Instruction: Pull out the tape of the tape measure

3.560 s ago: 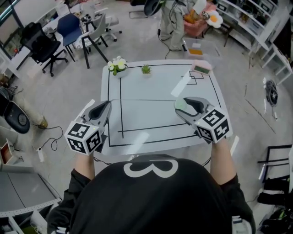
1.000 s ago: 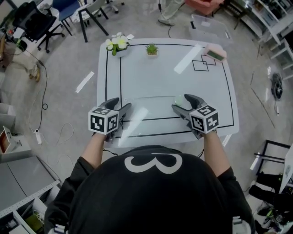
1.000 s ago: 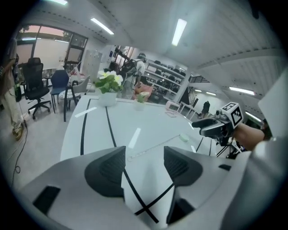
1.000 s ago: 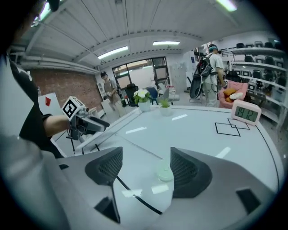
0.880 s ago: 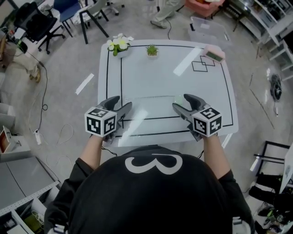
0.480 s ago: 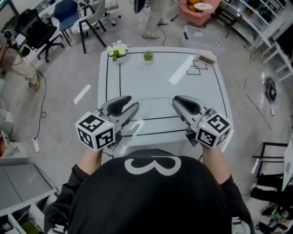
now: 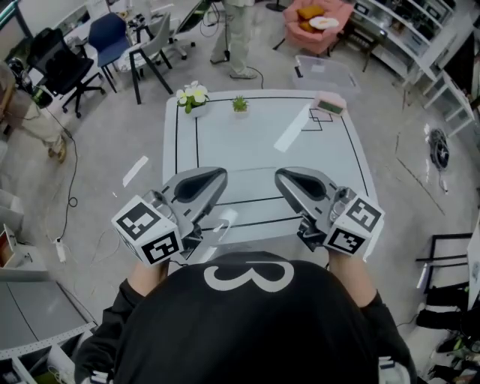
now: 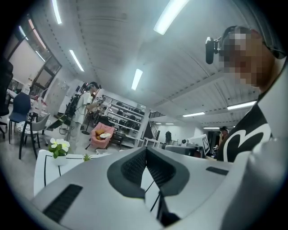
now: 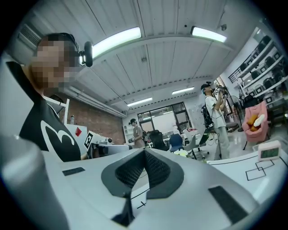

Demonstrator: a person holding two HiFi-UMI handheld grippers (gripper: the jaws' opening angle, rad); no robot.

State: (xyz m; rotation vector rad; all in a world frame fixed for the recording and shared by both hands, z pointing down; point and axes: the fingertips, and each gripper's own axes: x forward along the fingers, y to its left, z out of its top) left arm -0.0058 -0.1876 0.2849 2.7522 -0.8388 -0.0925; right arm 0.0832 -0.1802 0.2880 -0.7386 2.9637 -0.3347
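Both grippers hang above the near edge of the white table (image 7: pixel 247 142), their tips turned toward each other. My left gripper (image 7: pixel 221 174) is shut with nothing in it; in the left gripper view its jaws (image 8: pixel 146 150) meet with no gap. My right gripper (image 7: pixel 279 175) is shut and empty too, its ribbed pads (image 9: pixel 135 168) pressed together. A small pink and green box (image 7: pixel 331 103), possibly the tape measure, lies at the table's far right corner by the drawn squares, far from both grippers. It also shows in the right gripper view (image 9: pixel 270 150).
A vase of white flowers (image 7: pixel 193 95) and a small green plant (image 7: pixel 239 103) stand at the table's far edge. On the floor beyond are a clear bin (image 7: pixel 324 71), office chairs (image 7: pixel 112 41), a pink armchair (image 7: pixel 315 19) and a standing person (image 7: pixel 236 37).
Both grippers have gone from open to shut. They rose off the table toward the camera, and their tips swung inward to face each other.
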